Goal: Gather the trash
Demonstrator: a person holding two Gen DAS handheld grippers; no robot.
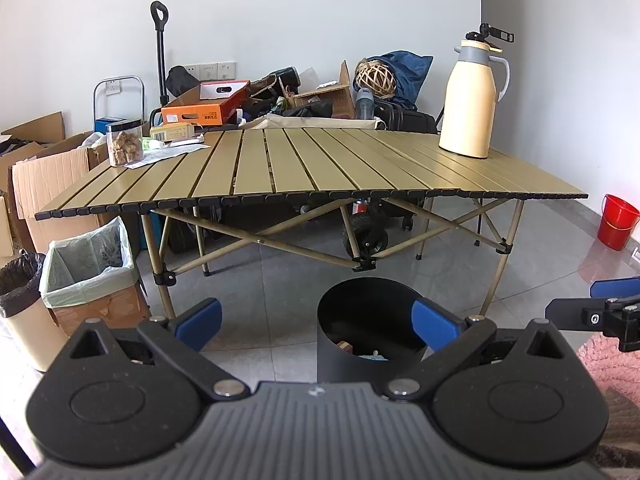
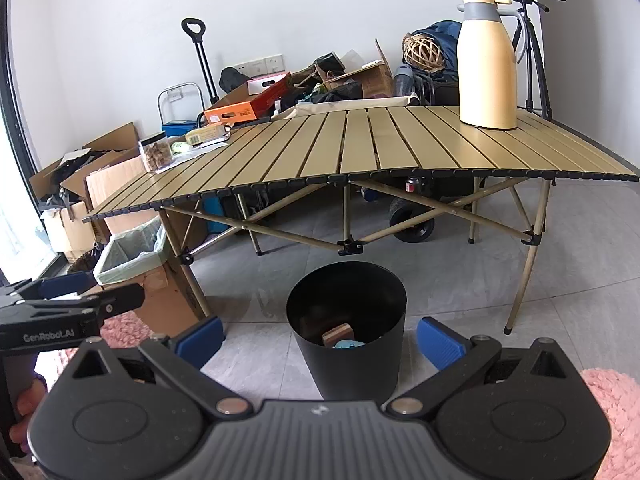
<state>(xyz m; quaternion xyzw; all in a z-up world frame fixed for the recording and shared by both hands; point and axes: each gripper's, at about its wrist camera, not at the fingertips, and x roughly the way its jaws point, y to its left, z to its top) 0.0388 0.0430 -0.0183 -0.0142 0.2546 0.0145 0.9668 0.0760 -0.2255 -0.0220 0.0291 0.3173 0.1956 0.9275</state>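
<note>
A black round trash bin stands on the grey floor in front of the folding table; it also shows in the right wrist view. Inside lie a wooden block and something light blue. My left gripper is open and empty, just in front of and above the bin. My right gripper is open and empty, also facing the bin from close by. Each gripper shows at the edge of the other's view.
The olive slatted table carries a cream thermos jug, a clear jar of snacks and papers. A lined cardboard box and a cream bin stand left. A red bucket stands right. Pink rug lies underfoot.
</note>
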